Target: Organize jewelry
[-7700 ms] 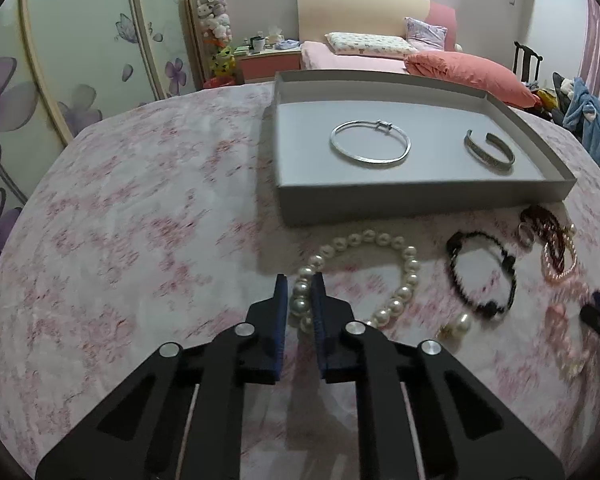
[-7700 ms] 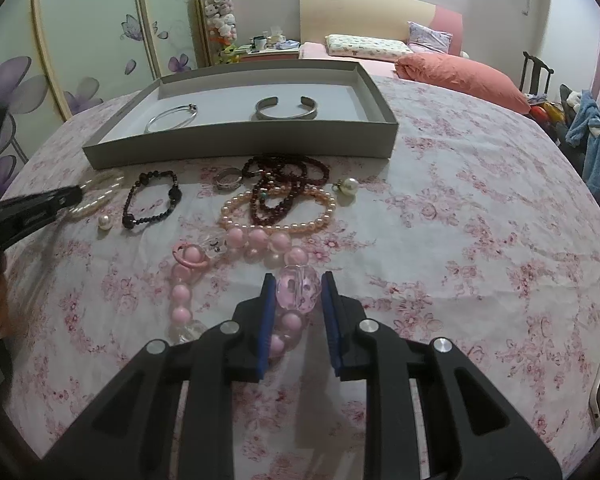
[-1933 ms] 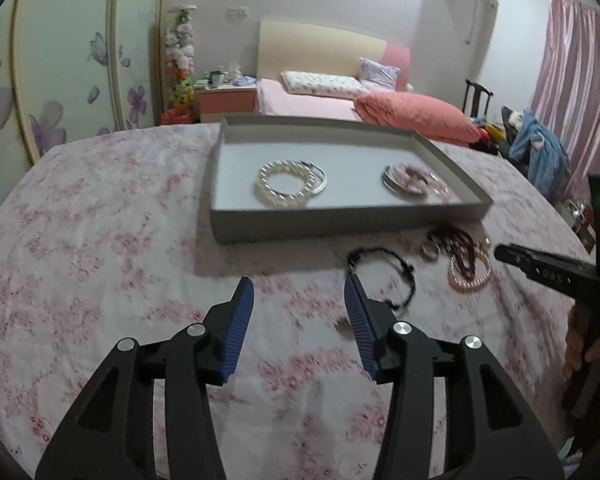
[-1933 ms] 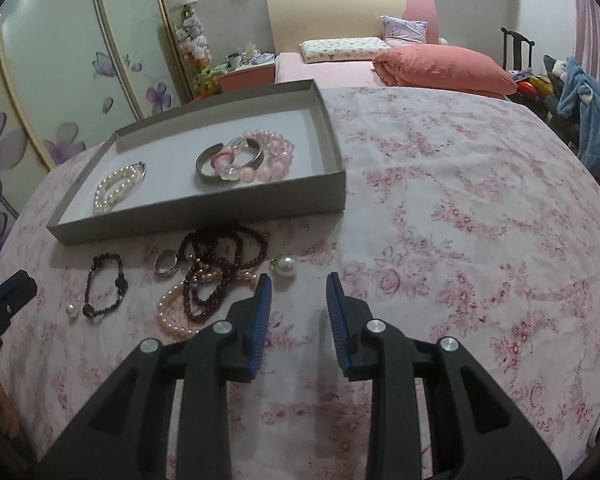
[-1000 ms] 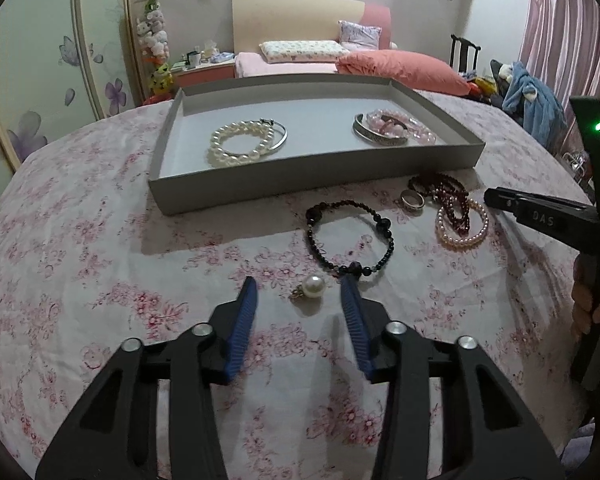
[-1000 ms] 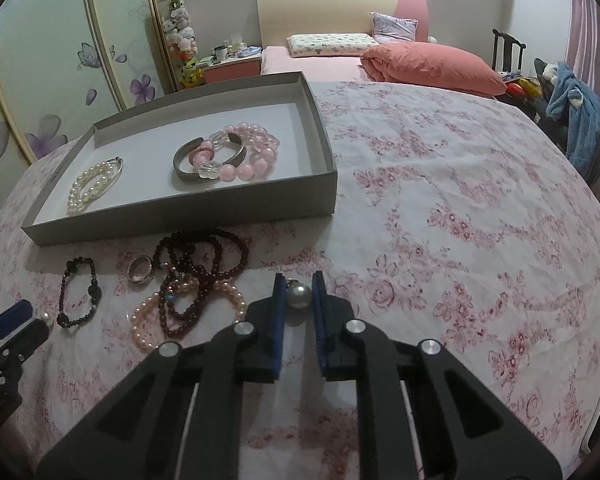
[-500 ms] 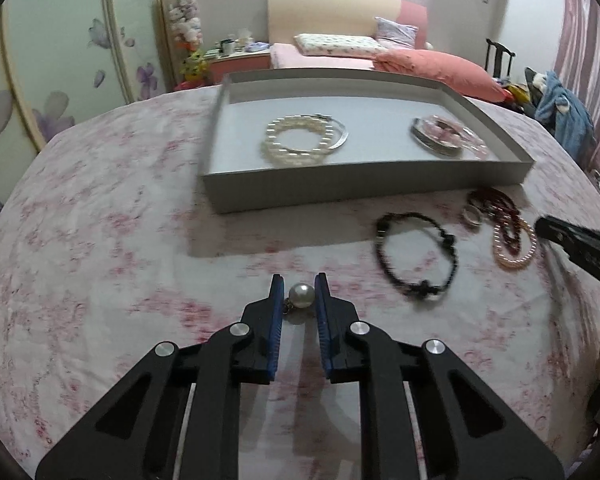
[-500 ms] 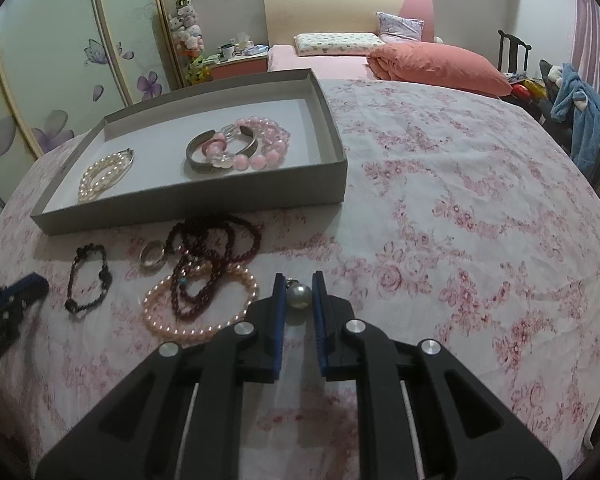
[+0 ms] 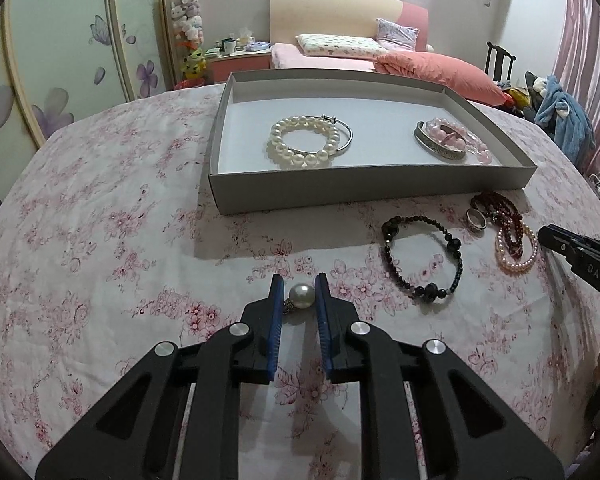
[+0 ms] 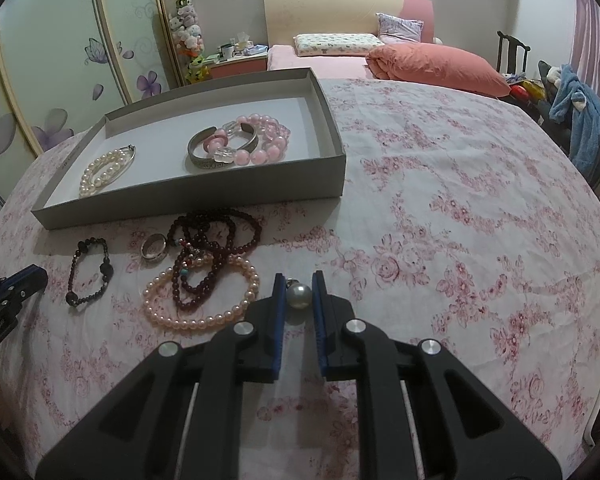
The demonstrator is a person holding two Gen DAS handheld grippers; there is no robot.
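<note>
We've got a pearl in each gripper right now. In the left wrist view, the left gripper (image 9: 299,294) sits low in the centre of the frame, its blue pads pinching a white pearl pendant (image 9: 302,296) just above the floral bedspread (image 9: 100,240). Over in the right wrist view, same picture: the right gripper (image 10: 297,293) is closed on a second pearl pendant (image 10: 299,295), bottom centre, with its small metal cap poking out at the upper left of the bead.

So we judge the step in hand is the carry: both pearls gripped, neither one in the tray yet. The grey tray (image 9: 364,190) lies ahead, upper centre in the left view, already holding a white pearl bracelet (image 9: 305,142) on its left and a silver cuff (image 9: 440,146) with pink beads (image 9: 460,140) on its right.

Next we'd need to lift clear of the near wall, travel forward over it, and open over bare tray floor, perhaps the middle gap. Round pearls will likely roll, so we'd set them low.

Left on the bedspread: a black bead bracelet (image 9: 422,258), a silver ring (image 10: 154,247), dark red beads (image 10: 210,248) tangled over a pink pearl strand (image 10: 204,300).
</note>
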